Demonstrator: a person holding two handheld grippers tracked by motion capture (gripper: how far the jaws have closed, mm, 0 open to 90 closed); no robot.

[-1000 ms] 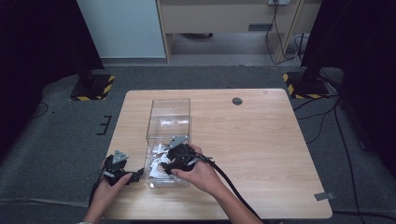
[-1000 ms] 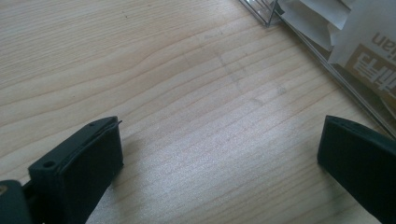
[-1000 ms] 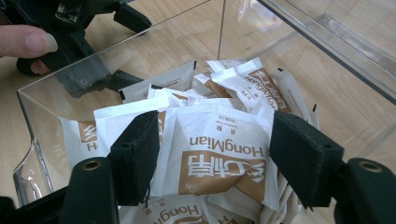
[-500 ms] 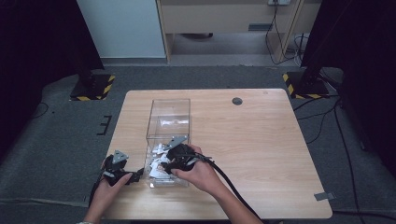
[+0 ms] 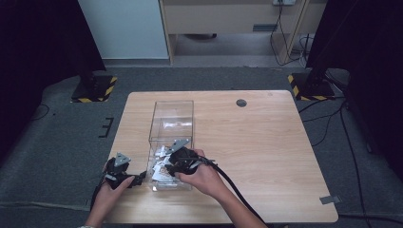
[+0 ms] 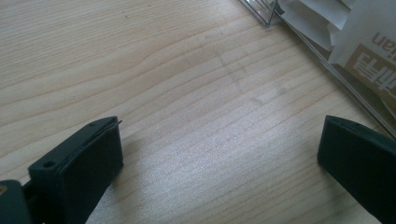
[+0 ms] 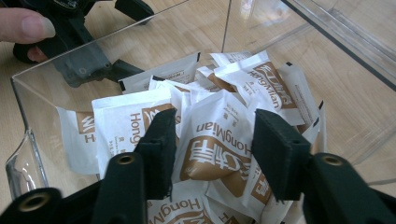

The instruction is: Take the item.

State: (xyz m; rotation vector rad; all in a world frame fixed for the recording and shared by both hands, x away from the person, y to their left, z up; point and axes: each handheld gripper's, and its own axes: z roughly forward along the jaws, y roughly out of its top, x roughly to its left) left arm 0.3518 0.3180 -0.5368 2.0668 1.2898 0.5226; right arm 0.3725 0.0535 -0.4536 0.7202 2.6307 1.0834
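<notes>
Here, inside the clear plastic box (image 7: pixel 327 42), at its near end: the right gripper (image 7: pixel 212 144), lowered among the white and brown sachets (image 7: pixel 261 79), jaws partly apart and just closing in, with one sachet (image 7: pixel 212 140) standing between the two pads. Not possible to tell whether the pads already press on this sachet or only stand beside it. In the high view, again at the near end of the box (image 5: pixel 172 118), over the heap of sachets (image 5: pixel 159 175): the right gripper (image 5: pixel 172 163), held by the right hand (image 5: pixel 203 176), black cable trailing back toward the table edge. Just outside the box, beside its near left corner: the left gripper (image 5: pixel 141 178), resting low over the wooden table (image 5: pixel 266 152), held in the left hand (image 5: pixel 109 192). Seen along its own jaws: the left gripper (image 6: pixel 219 161) wide open, only bare wood between the jaws, the corner of the box (image 6: pixel 268 18) up at the right with sachets (image 6: pixel 359 46) lying behind the clear wall. Far half of the box: a few sachets only, well apart from the heap.
</notes>
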